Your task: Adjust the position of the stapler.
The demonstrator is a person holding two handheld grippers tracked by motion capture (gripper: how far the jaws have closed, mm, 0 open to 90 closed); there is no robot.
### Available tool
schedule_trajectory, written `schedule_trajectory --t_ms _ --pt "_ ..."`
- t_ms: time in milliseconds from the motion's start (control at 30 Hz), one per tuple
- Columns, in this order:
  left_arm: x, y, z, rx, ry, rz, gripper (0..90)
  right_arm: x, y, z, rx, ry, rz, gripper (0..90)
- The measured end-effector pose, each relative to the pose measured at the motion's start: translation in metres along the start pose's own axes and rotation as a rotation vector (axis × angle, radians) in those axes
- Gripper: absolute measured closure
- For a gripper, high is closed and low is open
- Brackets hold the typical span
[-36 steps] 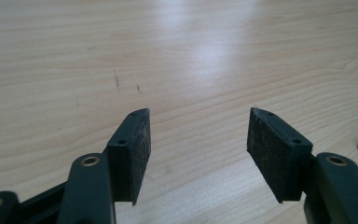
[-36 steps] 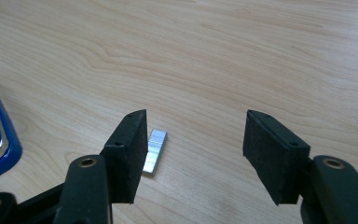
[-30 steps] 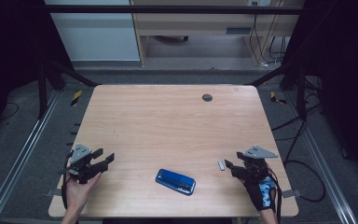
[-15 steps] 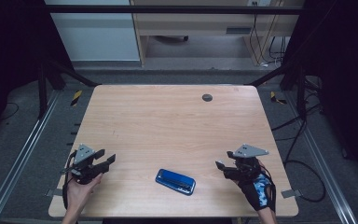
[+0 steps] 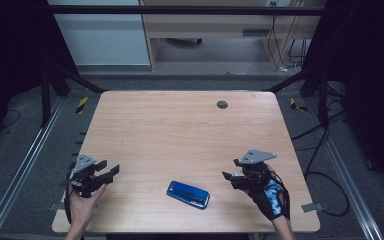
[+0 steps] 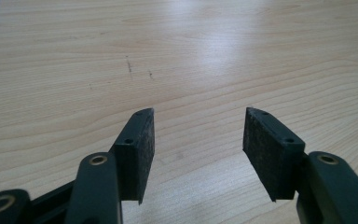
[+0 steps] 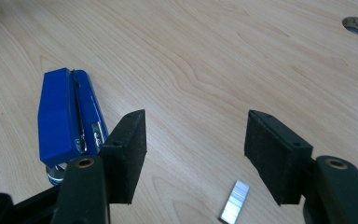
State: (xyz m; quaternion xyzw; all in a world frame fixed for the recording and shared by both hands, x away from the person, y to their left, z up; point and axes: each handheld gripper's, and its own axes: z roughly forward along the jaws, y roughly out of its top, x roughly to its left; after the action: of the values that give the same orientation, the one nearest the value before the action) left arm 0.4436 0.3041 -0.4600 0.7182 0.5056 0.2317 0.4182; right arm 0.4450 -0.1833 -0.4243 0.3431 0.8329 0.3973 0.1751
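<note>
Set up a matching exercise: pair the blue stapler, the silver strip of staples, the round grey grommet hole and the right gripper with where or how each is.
Things:
1. blue stapler
2. silver strip of staples
3. round grey grommet hole
4. right gripper

States:
A. near the far edge of the wooden table
B. jaws open, nothing between the pads
C. lying flat at the near edge, between the two hands
D. lying on the table under the right gripper's jaws

Pairs: 1-C, 2-D, 3-A, 4-B

We found bare table [image 5: 180,135] ahead of both grippers; only the blue stapler [image 5: 188,194] and staple strip [image 7: 235,200] lay between them.
</note>
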Motion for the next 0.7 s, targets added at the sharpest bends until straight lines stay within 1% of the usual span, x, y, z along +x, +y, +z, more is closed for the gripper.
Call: schedule_trajectory --t_ms 100,133,200,233,367,400,433,500,567,700 --pt "0.0 0.0 0.0 0.008 -0.005 -0.001 40.3 0.004 0.007 0.005 0.003 0.015 -0.02 39.0" --pt "0.0 0.0 0.001 0.017 -0.006 0.004 40.2 0.006 0.011 0.008 0.012 0.029 -0.036 39.0" --pt "0.0 0.0 0.002 0.03 -0.006 0.009 40.1 0.008 0.013 0.01 0.015 0.033 -0.04 39.0" --pt "-0.001 0.0 0.002 0.034 -0.009 0.007 39.9 0.009 0.015 0.011 0.019 0.042 -0.051 39.2" --pt "-0.002 0.0 0.003 0.037 -0.002 0.013 39.4 0.016 0.023 0.017 0.051 0.078 -0.086 39.7" --pt "-0.002 0.0 0.003 0.038 -0.003 0.012 37.7 0.02 0.027 0.02 0.072 0.096 -0.115 39.9" --pt "-0.002 0.0 0.003 0.04 -0.004 0.011 37.2 0.022 0.029 0.02 0.087 0.098 -0.121 39.9" --pt "-0.001 0.0 0.003 0.048 -0.006 0.01 36.6 0.023 0.031 0.021 0.093 0.104 -0.127 39.9" --pt "-0.001 -0.001 0.004 0.055 -0.005 0.009 35.6 0.026 0.037 0.022 0.107 0.132 -0.14 40.6" --pt "-0.002 -0.001 0.005 0.056 -0.003 0.006 35.2 0.029 0.042 0.024 0.121 0.142 -0.153 40.7"
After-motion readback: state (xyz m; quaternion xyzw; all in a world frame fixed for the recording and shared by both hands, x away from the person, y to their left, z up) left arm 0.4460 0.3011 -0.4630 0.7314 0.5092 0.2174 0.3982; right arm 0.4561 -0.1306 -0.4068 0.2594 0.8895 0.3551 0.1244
